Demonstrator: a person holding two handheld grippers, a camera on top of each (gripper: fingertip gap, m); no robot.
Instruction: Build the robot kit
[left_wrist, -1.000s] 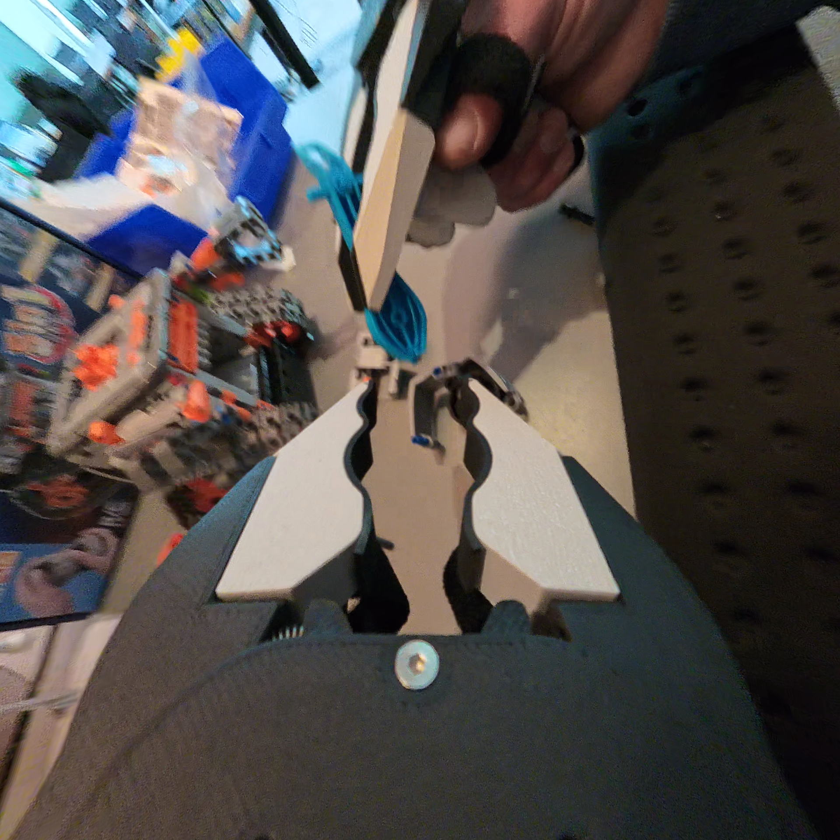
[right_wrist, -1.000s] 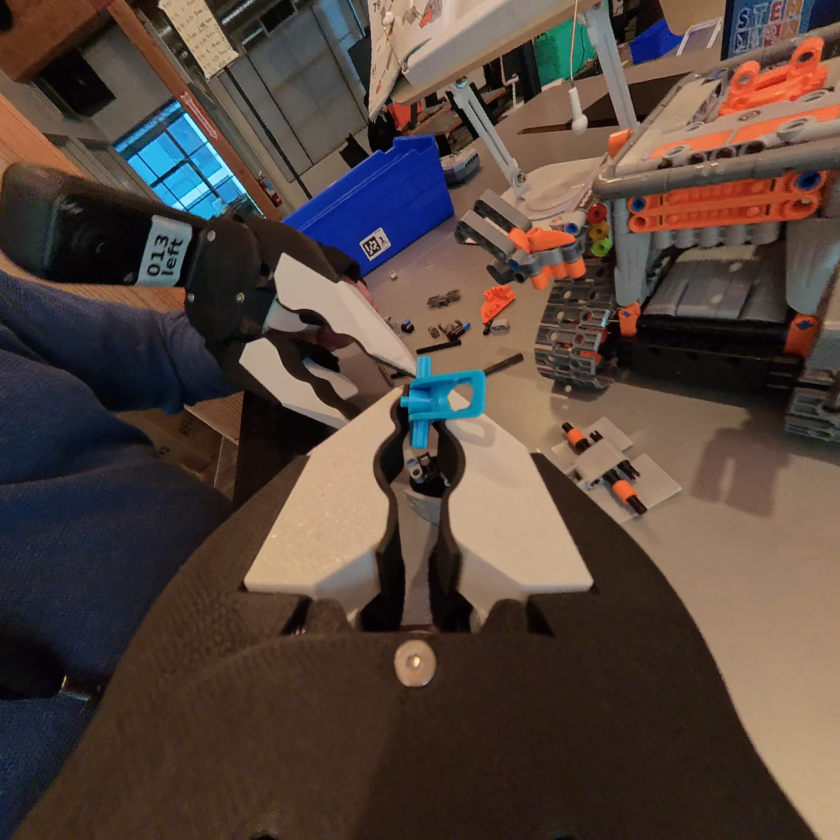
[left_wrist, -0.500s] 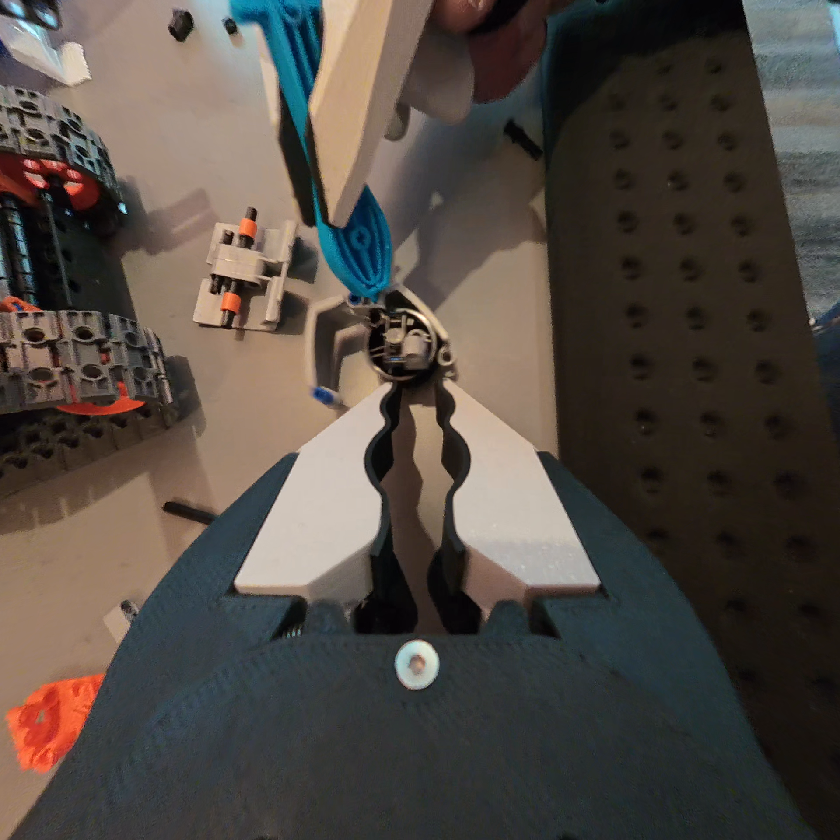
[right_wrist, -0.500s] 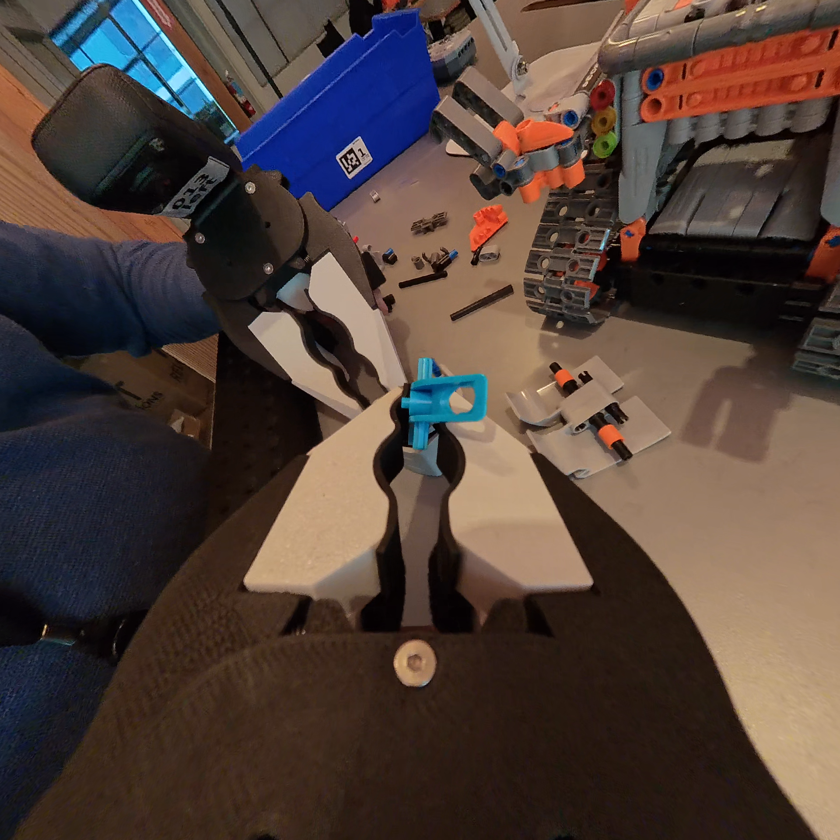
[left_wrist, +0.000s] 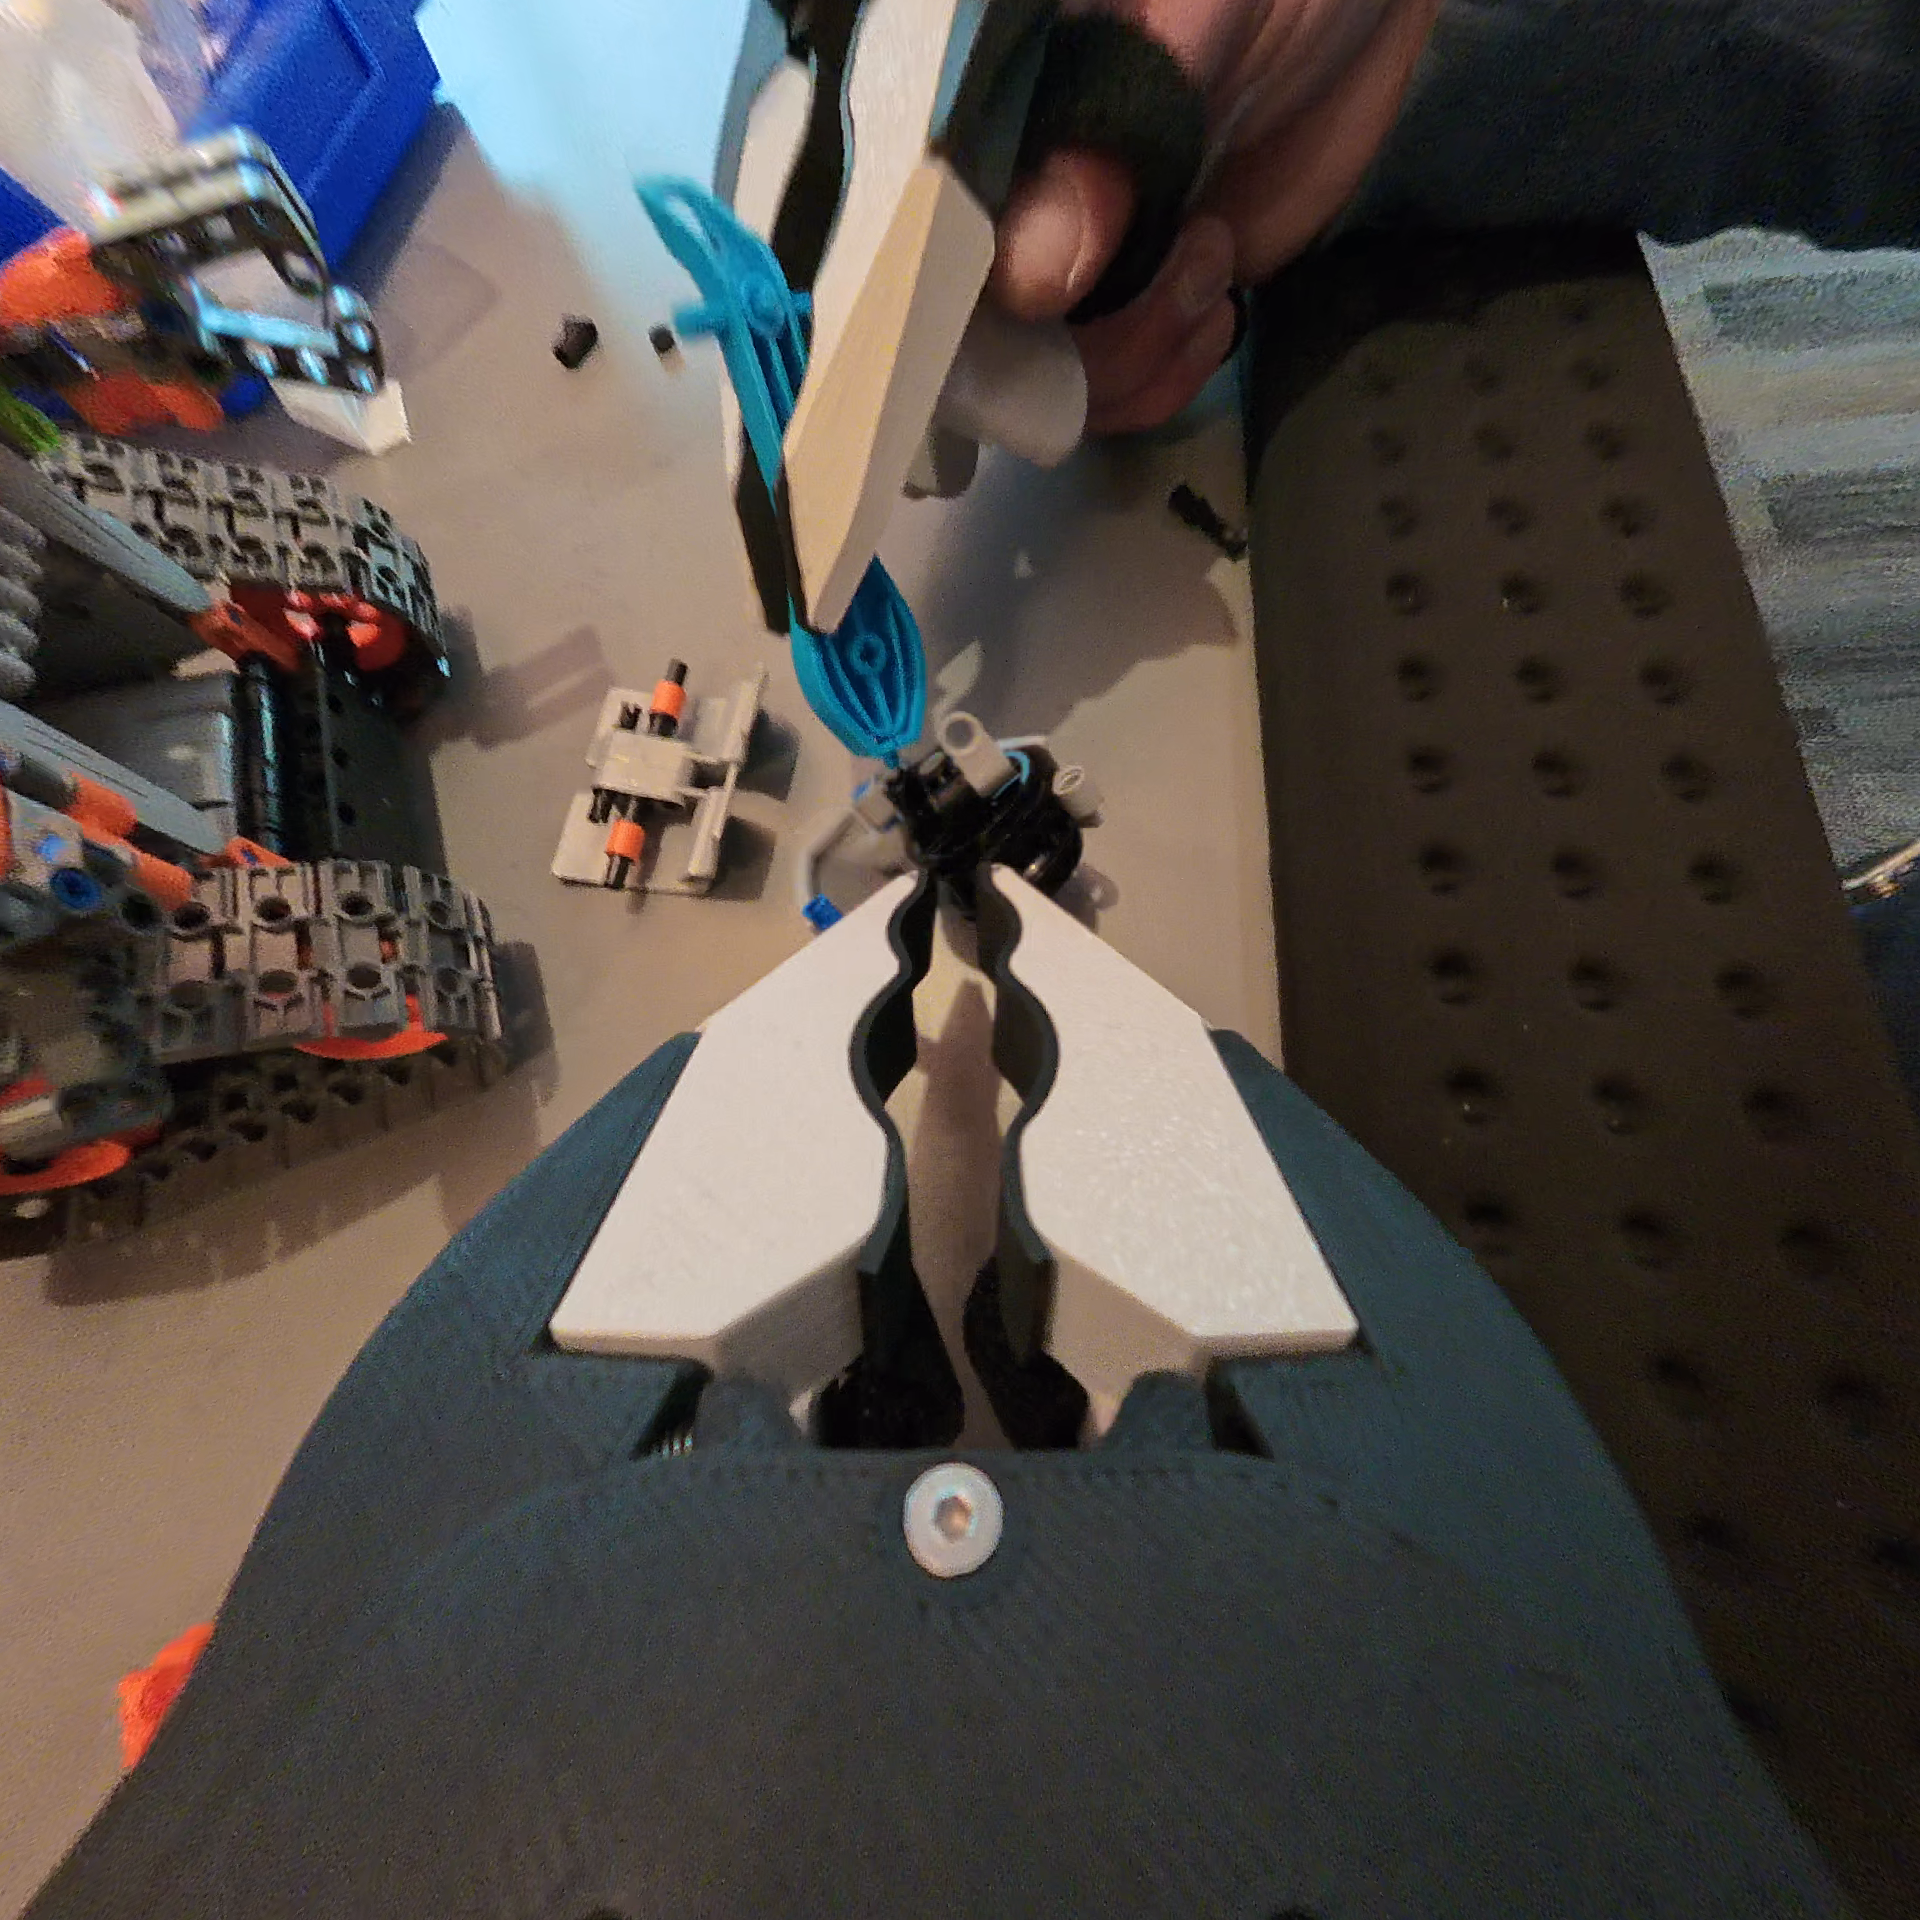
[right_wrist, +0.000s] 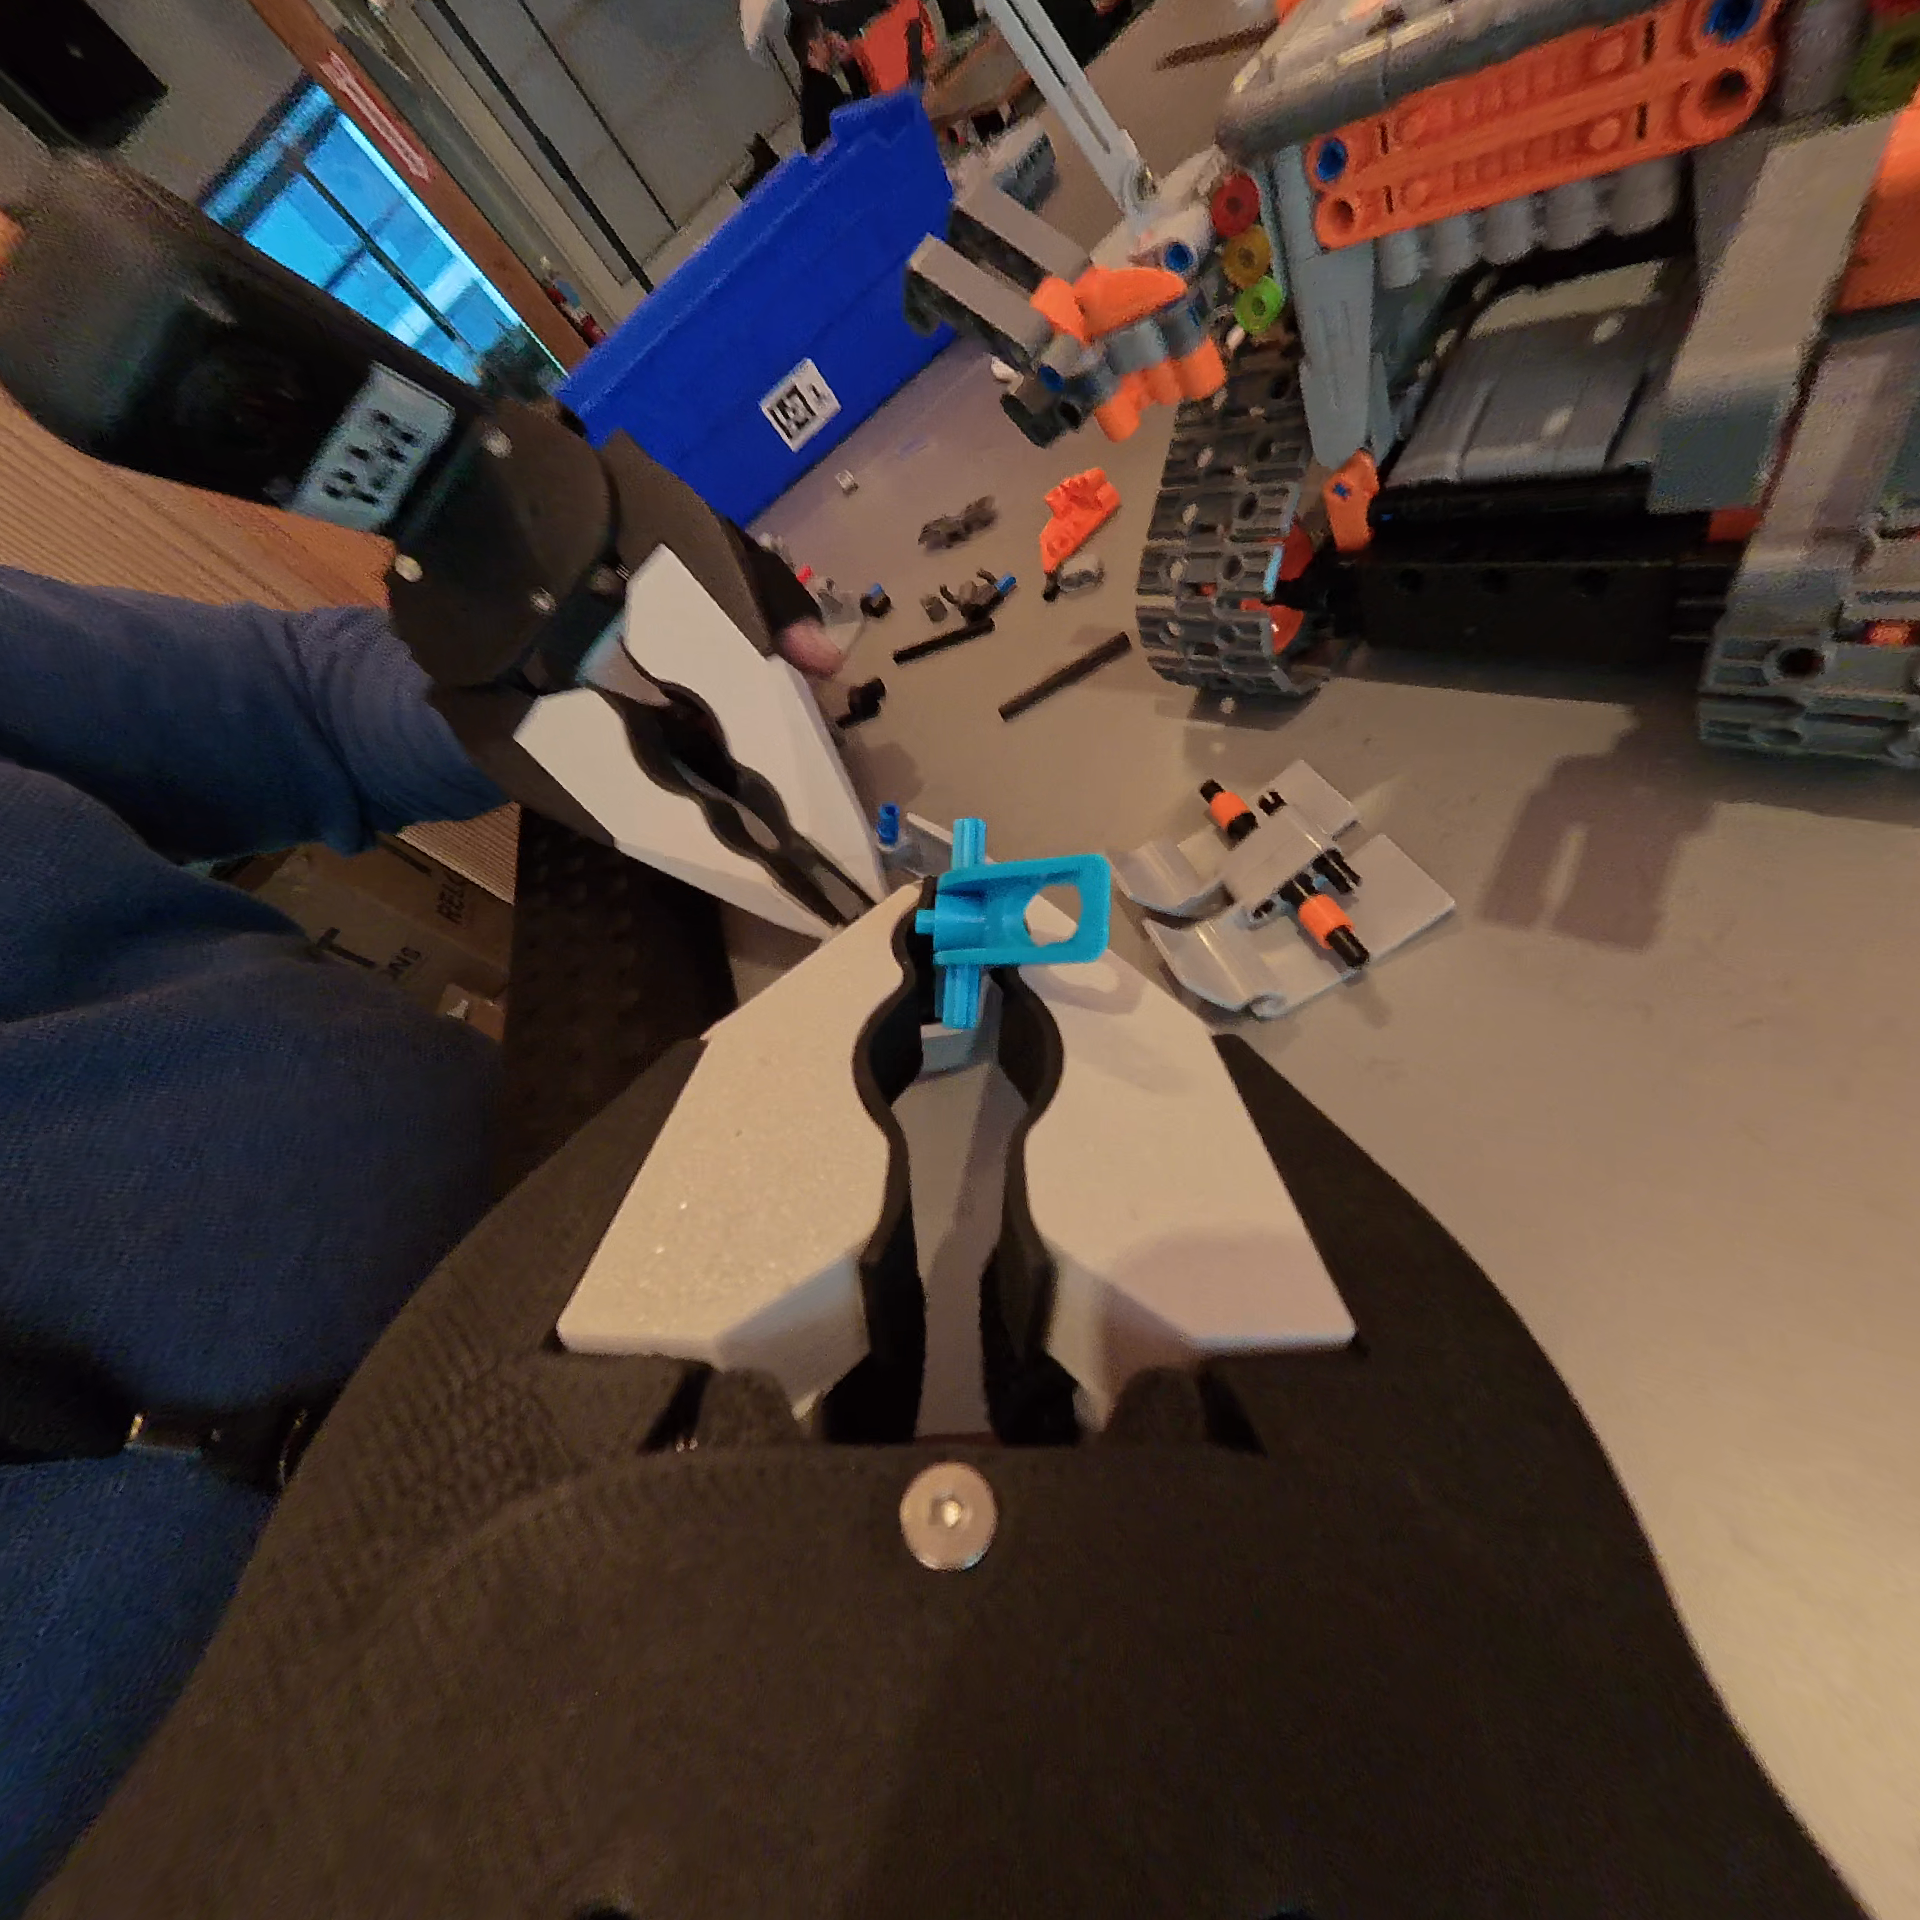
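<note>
My left gripper (left_wrist: 954, 883) is shut on a small black and grey brick assembly (left_wrist: 987, 805) just above the grey table. My right gripper (right_wrist: 961, 920) is shut on a bright blue plastic tool (right_wrist: 1023, 914). In the left wrist view the right gripper (left_wrist: 800, 592) comes down from above, and the blue tool's (left_wrist: 862, 675) lower tip touches the top of the assembly. In the right wrist view the left gripper (right_wrist: 862, 894) reaches in from the left, its tips partly hidden behind my right fingers. A hand (left_wrist: 1143, 208) holds the right gripper.
A grey panel piece with orange and black pins (left_wrist: 655, 790) lies left of the assembly; it also shows in the right wrist view (right_wrist: 1288, 894). A large tracked grey and orange model (right_wrist: 1507, 416) stands beyond. A blue bin (right_wrist: 769, 312), loose small parts (right_wrist: 966, 603), and a black perforated mat (left_wrist: 1558, 935). Spacing between my two grippers at the tips: around 5 cm.
My left gripper's jaws narrowed from open to shut around the small assembly. The right gripper stayed shut on the blue tool, with its tip now at the assembly.
</note>
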